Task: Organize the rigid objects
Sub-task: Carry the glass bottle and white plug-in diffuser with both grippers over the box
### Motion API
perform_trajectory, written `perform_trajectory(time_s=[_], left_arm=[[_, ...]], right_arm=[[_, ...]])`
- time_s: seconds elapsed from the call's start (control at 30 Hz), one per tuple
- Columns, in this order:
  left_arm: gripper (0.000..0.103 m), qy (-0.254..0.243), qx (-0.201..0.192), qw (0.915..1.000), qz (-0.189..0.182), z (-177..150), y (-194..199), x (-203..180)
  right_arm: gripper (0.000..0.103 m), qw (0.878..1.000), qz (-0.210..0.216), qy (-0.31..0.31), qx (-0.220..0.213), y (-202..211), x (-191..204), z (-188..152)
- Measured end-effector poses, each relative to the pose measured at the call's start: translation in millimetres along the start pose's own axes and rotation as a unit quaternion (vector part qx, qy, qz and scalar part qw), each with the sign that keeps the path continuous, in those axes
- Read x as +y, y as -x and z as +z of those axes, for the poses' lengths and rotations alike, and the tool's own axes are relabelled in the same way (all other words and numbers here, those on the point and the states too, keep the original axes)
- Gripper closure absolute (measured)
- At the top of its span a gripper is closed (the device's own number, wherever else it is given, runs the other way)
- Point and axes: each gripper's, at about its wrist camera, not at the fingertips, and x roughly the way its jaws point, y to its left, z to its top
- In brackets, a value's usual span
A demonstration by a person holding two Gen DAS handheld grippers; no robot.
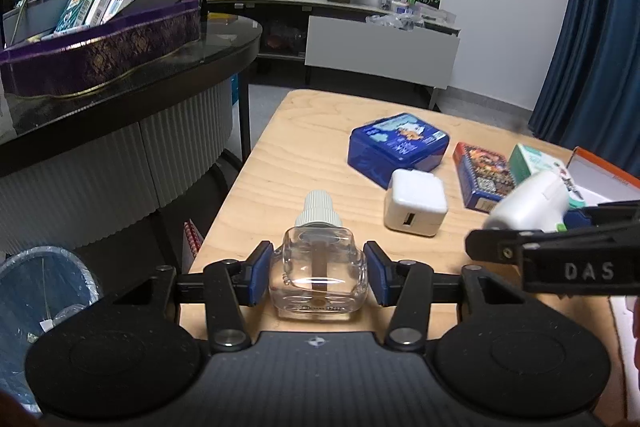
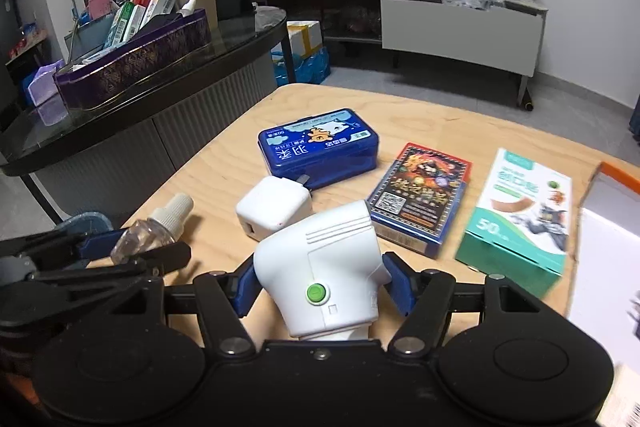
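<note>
Clear glass sits between my left hand-held gripper's [image 1: 319,275] blue pads: a small bottle [image 1: 319,267] with a ribbed white cap, lying near the left edge of the wooden surface [image 1: 304,131], and the pads press on both of its sides, so I read that grip as made. My right hand-held gripper [image 2: 320,289] has a white plug-in device [image 2: 324,275] with a green button between its pads, which look to touch its sides. No earlier view is on hand, so I say only that it looks gripped.

Farther out lie a white charger [image 2: 274,211], a blue tin [image 2: 320,147], a card box [image 2: 420,195] and a green-and-white carton [image 2: 520,211]. An orange-edged open box [image 1: 600,183] shows at the far right.

I judge the pick-up step as in hand for both objects. Next calls for lifting each clear of the surface and carrying it to that box, probably, keeping the glass steady.
</note>
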Motion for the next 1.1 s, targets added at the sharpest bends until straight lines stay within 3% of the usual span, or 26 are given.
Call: perform_trajectory(time_s=[0.6,1.1], left_arm=[[0.053,-0.013,-0.035,0.9983,-0.044,-2.6,56.1,-35.1],[0.053,-0.031,-0.048,0.9956,-0.075,-19.5,89.7,-66.4]], right_arm=[[0.027,0.997,-0.037,-0.046,-0.045,99.3,-6.2,-34.7],[0.027,0.991,-0.071,-0.085,-0.078,150.9,-20.2,-73.9]])
